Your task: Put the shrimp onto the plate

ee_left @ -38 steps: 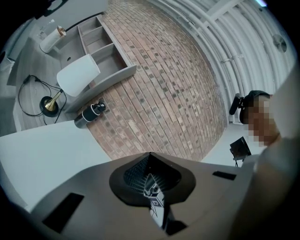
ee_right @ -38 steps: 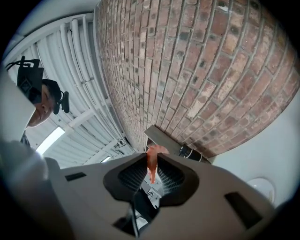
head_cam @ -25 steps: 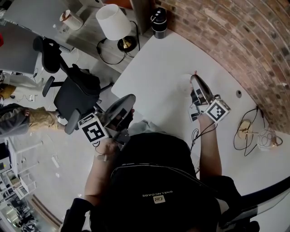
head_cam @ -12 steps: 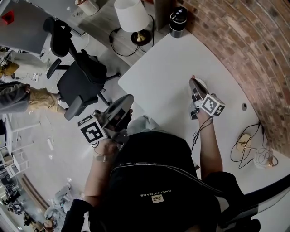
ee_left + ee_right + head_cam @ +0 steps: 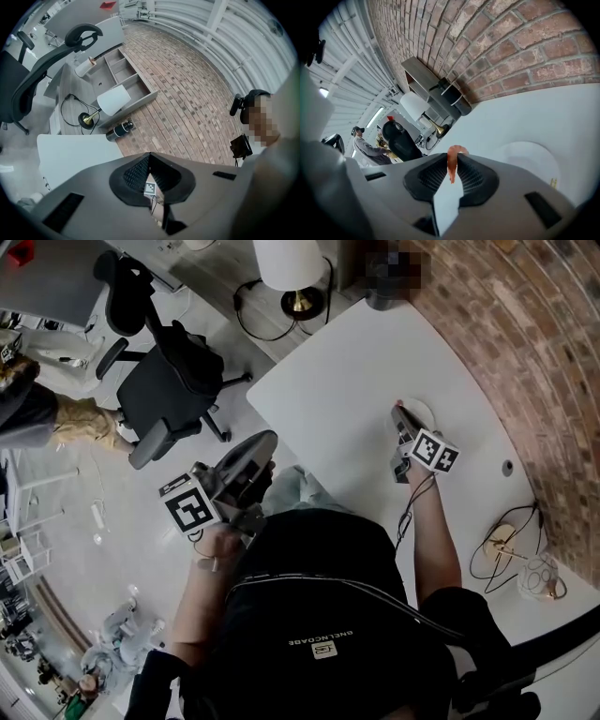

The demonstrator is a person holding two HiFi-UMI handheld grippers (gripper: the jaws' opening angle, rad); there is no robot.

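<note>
Right gripper (image 5: 400,410) (image 5: 451,163): clenched on the small orange-pink curled shrimp (image 5: 451,165) – the ribbed dark pads pinch it from both sides, its curled end poking out past the tips.

Shrimp: held in the jaws at the edge of the round white plate (image 5: 421,414) (image 5: 530,165), on the rim side nearest the person; contact with the plate not clear from any view.

Plate: flat on the white rounded table (image 5: 342,381), bare, its disc showing beyond and to the right of the right gripper's jaws in the right gripper view.

Left gripper (image 5: 266,442) (image 5: 150,156): well apart from the plate, out past the table edge on the side opposite the wall; jaws closed tip to tip, no object pinched between them.

Marker cubes: one on each gripper, the right one (image 5: 433,451) just on the person's side of the plate, the left one (image 5: 191,508) far from it, above the floor.

Red-brown brick wall (image 5: 525,334): beyond the plate, along the table's far edge.

Brass lamp with a white shade (image 5: 287,261) (image 5: 111,101): well away from the plate, off the table's far corner – on the floor beside a looped black cable.

Black office chair (image 5: 169,399): farther from the plate than the left gripper, off the table.
</note>
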